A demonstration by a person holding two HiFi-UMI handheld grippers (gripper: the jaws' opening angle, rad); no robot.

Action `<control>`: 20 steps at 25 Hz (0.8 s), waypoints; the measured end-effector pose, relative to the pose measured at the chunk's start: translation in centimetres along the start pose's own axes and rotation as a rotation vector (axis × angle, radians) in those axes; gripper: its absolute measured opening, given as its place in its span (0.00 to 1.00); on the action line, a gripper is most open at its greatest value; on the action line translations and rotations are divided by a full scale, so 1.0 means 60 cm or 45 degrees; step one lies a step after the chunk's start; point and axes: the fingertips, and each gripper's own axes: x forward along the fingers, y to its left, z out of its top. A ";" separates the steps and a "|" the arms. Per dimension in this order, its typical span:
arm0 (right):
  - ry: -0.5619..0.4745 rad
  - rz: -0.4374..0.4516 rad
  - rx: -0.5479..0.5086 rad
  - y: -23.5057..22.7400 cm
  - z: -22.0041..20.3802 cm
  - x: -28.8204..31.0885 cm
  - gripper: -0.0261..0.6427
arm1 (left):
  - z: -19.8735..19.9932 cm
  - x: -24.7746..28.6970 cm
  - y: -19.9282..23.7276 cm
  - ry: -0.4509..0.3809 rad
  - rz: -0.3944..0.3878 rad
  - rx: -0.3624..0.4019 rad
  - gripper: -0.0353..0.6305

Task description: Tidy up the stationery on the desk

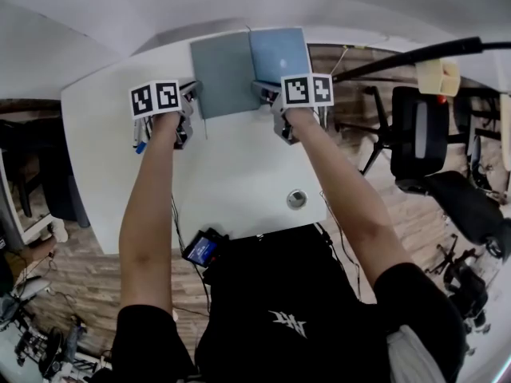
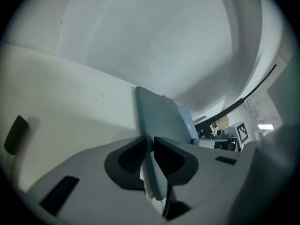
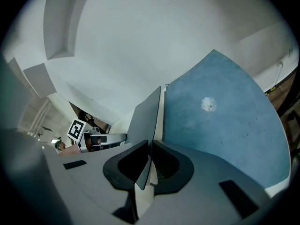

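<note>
White desk (image 1: pixel 239 174) ahead: my left gripper (image 1: pixel 192 106) and right gripper (image 1: pixel 265 94) both have jaws clenched on the grey notebook (image 1: pixel 223 70) at its near corners, I judge to keep it level, beside the blue notebook (image 1: pixel 279 53).

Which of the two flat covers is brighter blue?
The flat cover on the right, bright blue; the flat cover on the left is dull grey-teal.

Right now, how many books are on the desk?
2. A grey book lies at the desk's far edge, and a blue book lies beside it on the right. None seems hidden.
</note>
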 end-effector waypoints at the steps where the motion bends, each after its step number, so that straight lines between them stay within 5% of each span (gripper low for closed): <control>1: -0.005 0.001 0.009 -0.002 0.001 -0.001 0.12 | 0.003 0.002 -0.001 -0.002 0.003 0.004 0.13; 14: -0.012 -0.039 -0.008 -0.008 0.003 0.000 0.12 | 0.007 0.006 -0.006 -0.049 0.016 0.004 0.14; 20: -0.045 -0.097 -0.090 0.004 0.005 -0.010 0.12 | -0.005 -0.005 -0.003 -0.061 0.061 0.054 0.26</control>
